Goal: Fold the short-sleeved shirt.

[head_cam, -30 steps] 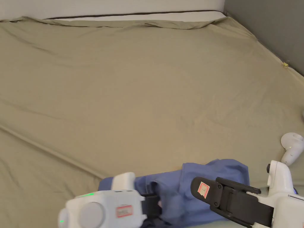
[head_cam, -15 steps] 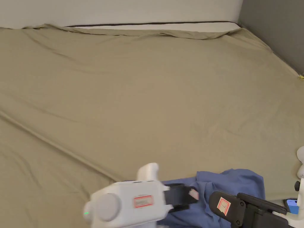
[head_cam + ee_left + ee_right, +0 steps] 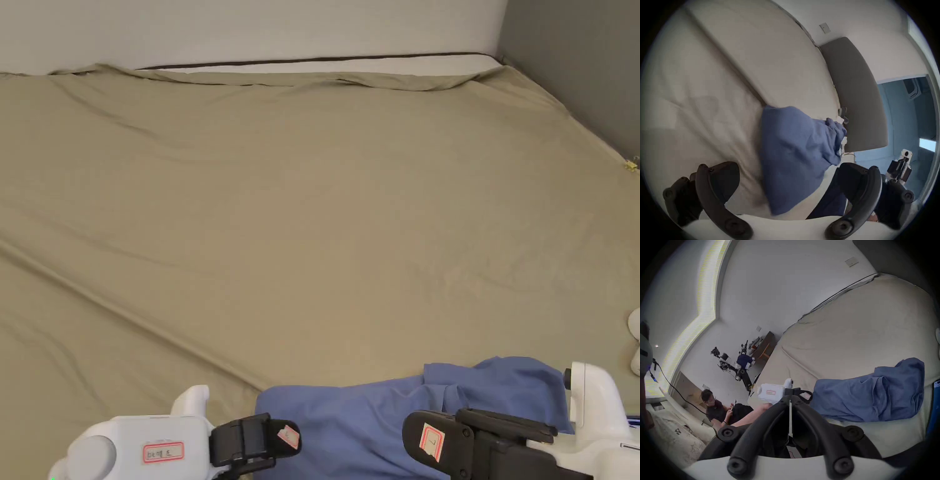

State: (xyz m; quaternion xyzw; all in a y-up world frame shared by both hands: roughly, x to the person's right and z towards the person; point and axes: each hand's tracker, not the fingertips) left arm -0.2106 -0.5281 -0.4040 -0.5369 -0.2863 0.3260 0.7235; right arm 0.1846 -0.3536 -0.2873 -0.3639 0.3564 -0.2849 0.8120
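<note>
The blue short-sleeved shirt (image 3: 400, 419) lies crumpled on the olive bed sheet (image 3: 300, 206), close to the bed's near edge. My left gripper (image 3: 284, 440) sits just left of the shirt, open, with nothing between its jaws. In the left gripper view the shirt (image 3: 795, 149) lies ahead of the wide-spread jaws of my left gripper (image 3: 786, 181). My right gripper (image 3: 415, 437) hovers over the shirt's near right part, jaws shut on nothing. In the right gripper view, my right gripper (image 3: 790, 398) has its jaws together, the shirt (image 3: 867, 394) is off to the right, and the left gripper (image 3: 804, 395) is beyond.
A grey headboard (image 3: 575, 56) bounds the bed on the right. A small white object (image 3: 634, 340) rests at the sheet's right edge. A person (image 3: 716, 407) sits on the floor beside the bed, with equipment (image 3: 740, 363) by the wall behind.
My left gripper has pulled back leftwards off the shirt and stands open beside it. The shirt's left part now lies stretched out flatter. The head camera has shifted slightly.
</note>
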